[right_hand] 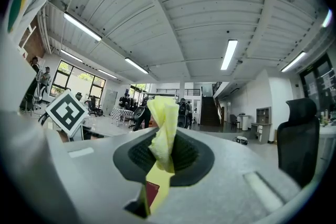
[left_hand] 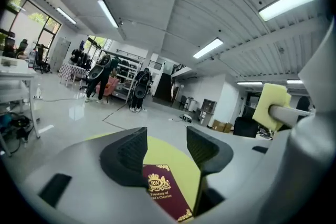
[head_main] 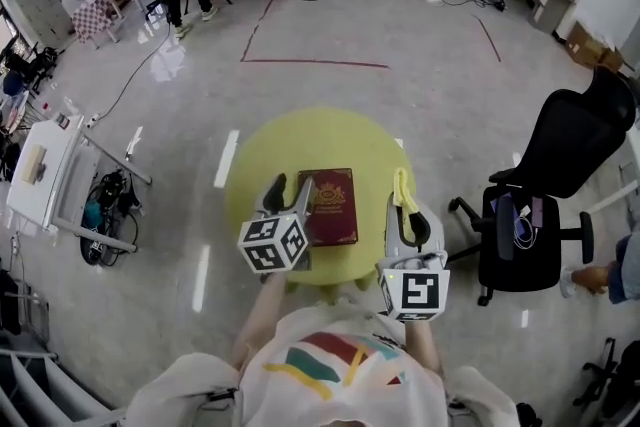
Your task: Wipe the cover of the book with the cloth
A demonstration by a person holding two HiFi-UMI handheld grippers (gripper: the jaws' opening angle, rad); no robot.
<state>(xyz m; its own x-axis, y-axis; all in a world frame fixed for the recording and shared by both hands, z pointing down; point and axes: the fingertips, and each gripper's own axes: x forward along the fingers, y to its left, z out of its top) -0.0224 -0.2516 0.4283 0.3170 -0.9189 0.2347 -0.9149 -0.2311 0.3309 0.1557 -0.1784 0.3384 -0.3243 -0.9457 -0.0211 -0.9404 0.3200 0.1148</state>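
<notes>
Wiping is judged not yet begun: the dark red, gold-printed book [head_main: 332, 205] is laid closed on the round yellow-green tabletop [head_main: 260, 155], left tongs [left_hand: 167, 150] spread empty above its near left edge, folded yellow cloth [right_hand: 164, 128] pinched by right tongs [right_hand: 164, 156] beside the book's right edge.

The left hand-held gripper [head_main: 289, 188] hides a near corner of the book [head_main: 335, 200]; the right hand-held gripper [head_main: 409, 215] swallows the lower end of the cloth [head_main: 401, 186].

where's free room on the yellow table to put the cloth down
Bare: the far half of the table, beyond the book. Crowded: the near side, where the left gripper hangs over the book and the right gripper holds the cloth.
</notes>
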